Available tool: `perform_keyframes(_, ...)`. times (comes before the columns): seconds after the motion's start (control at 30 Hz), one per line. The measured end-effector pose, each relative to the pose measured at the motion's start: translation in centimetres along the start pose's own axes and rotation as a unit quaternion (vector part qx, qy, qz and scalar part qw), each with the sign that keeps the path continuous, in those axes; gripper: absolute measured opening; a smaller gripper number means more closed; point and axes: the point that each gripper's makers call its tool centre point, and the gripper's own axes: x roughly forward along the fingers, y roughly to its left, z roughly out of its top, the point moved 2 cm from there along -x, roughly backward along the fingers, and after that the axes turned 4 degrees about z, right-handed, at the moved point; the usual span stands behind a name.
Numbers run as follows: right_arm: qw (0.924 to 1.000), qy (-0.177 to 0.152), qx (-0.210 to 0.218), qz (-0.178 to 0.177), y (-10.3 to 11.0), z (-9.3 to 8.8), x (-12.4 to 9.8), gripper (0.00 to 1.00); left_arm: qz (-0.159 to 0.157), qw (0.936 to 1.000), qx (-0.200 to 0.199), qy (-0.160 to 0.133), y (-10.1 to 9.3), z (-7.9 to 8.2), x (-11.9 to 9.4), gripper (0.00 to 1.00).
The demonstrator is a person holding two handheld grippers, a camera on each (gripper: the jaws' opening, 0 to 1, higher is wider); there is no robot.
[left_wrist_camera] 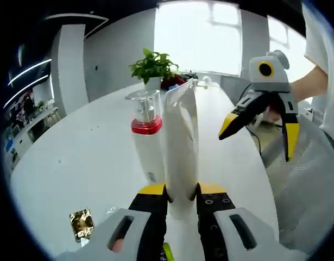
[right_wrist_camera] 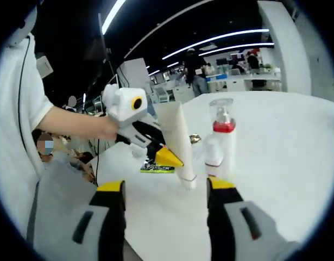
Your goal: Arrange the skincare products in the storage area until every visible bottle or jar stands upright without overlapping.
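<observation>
In the left gripper view we find open bench (left_wrist_camera: 85, 152) across the left and lower left, broken only by a small gold packet (left_wrist_camera: 81, 223). The centre is blocked: a white tube (left_wrist_camera: 180, 141) with a red-collared bottle (left_wrist_camera: 146, 136) just beside it. A potted plant (left_wrist_camera: 153, 68) stands at upper centre.

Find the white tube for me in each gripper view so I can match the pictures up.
Left gripper view: the white tube stands centre, clamped between the left gripper jaws.
Right gripper view: the white tube is centre-left, cap down on the table, with the left gripper reaching in from the left.
Shared landmark: the red-collared pump bottle right beside the tube.
</observation>
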Motion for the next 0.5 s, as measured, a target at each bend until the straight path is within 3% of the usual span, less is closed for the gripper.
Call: perform_keyframes(0.5,0.9993,-0.002,0.021,-0.031,-0.8,-0.9,-1.4,0.65,-0.003,1.0,0.009,-0.001,4.2,1.0,1.7,0.17)
